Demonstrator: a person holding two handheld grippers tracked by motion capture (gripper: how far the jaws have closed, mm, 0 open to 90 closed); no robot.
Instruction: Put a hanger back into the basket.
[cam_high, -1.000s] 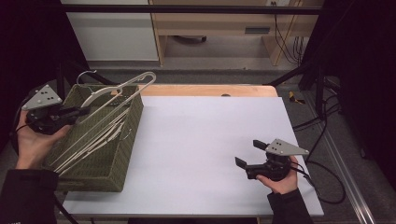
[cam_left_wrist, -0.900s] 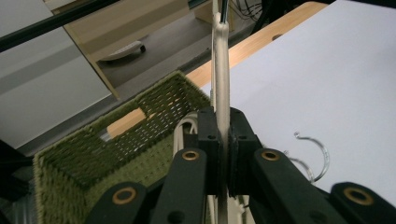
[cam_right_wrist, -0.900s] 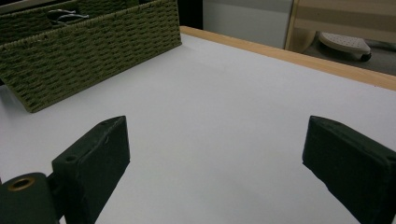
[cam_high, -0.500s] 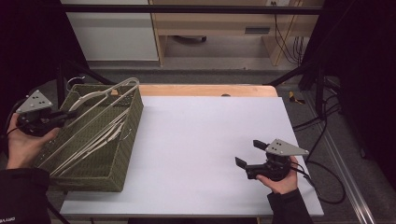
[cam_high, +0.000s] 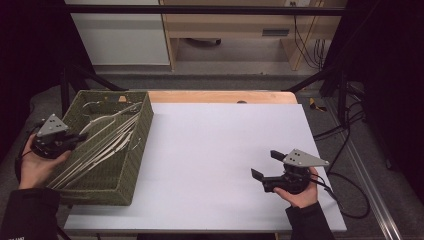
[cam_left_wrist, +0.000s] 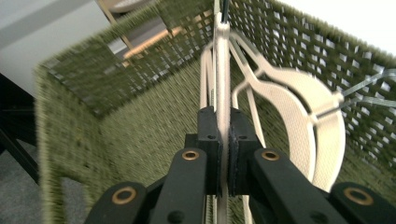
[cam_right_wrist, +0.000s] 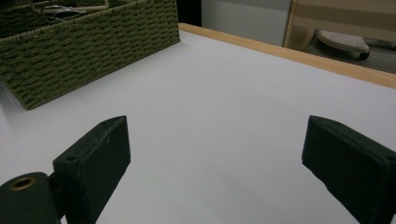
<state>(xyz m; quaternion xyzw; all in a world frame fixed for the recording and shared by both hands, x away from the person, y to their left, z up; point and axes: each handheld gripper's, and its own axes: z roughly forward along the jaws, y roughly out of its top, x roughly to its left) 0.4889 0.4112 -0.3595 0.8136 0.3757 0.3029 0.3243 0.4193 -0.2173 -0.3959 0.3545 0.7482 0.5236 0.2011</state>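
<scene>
At 4 o'clock on the table (cam_high: 220, 150), the right gripper (cam_high: 263, 165) is rested with jaws wide apart and empty. At 9 o'clock, the left gripper (cam_high: 75, 138) is clamped on a cream hanger (cam_left_wrist: 222, 88) being lowered into the green basket (cam_high: 131, 170); release is judged next.

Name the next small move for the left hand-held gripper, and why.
Probably open the jaws and let go: the left hand-held gripper is clamped on a cream hanger that already lies down inside the green woven basket among the others.
</scene>
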